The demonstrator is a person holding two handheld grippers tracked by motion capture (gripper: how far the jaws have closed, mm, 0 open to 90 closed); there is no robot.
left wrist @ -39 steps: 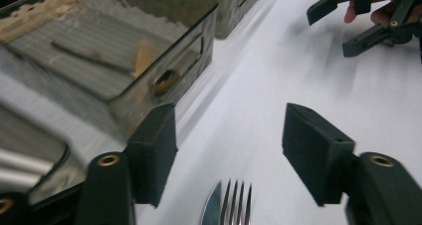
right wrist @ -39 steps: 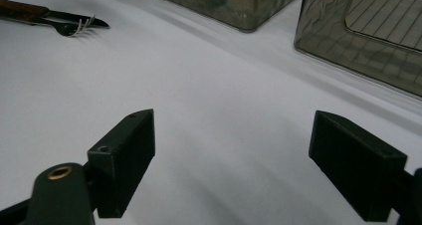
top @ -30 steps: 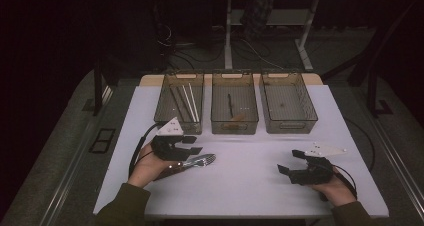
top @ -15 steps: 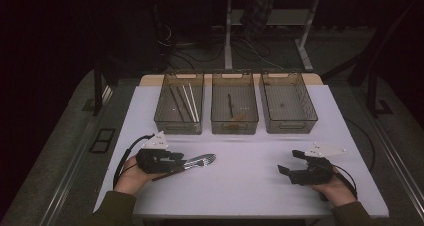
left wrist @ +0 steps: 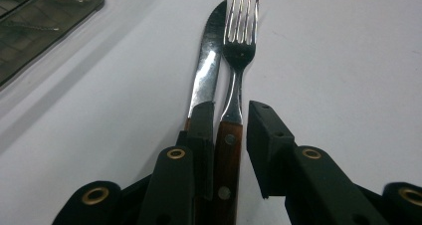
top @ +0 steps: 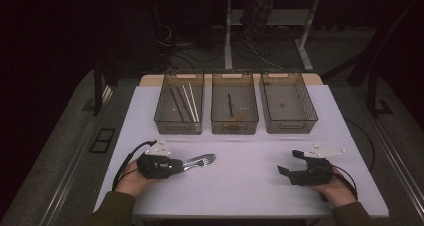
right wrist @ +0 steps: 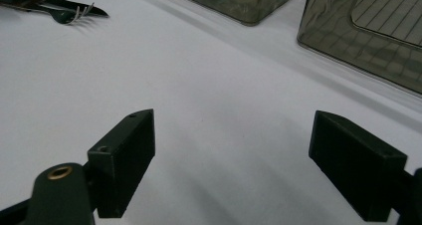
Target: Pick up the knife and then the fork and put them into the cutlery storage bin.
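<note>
Left gripper view: L tongs (left wrist: 229, 135) part-open round fork (left wrist: 238, 60) & knife (left wrist: 206, 70) handles; R tongs (right wrist: 234, 160) wide open.

Three smoky plastic bins sit in a row at the far side of the white table (top: 250, 186): left bin (top: 178, 103) has chopsticks, middle bin (top: 234, 103) some dark utensil, right bin (top: 288, 103) looks bare.
</note>
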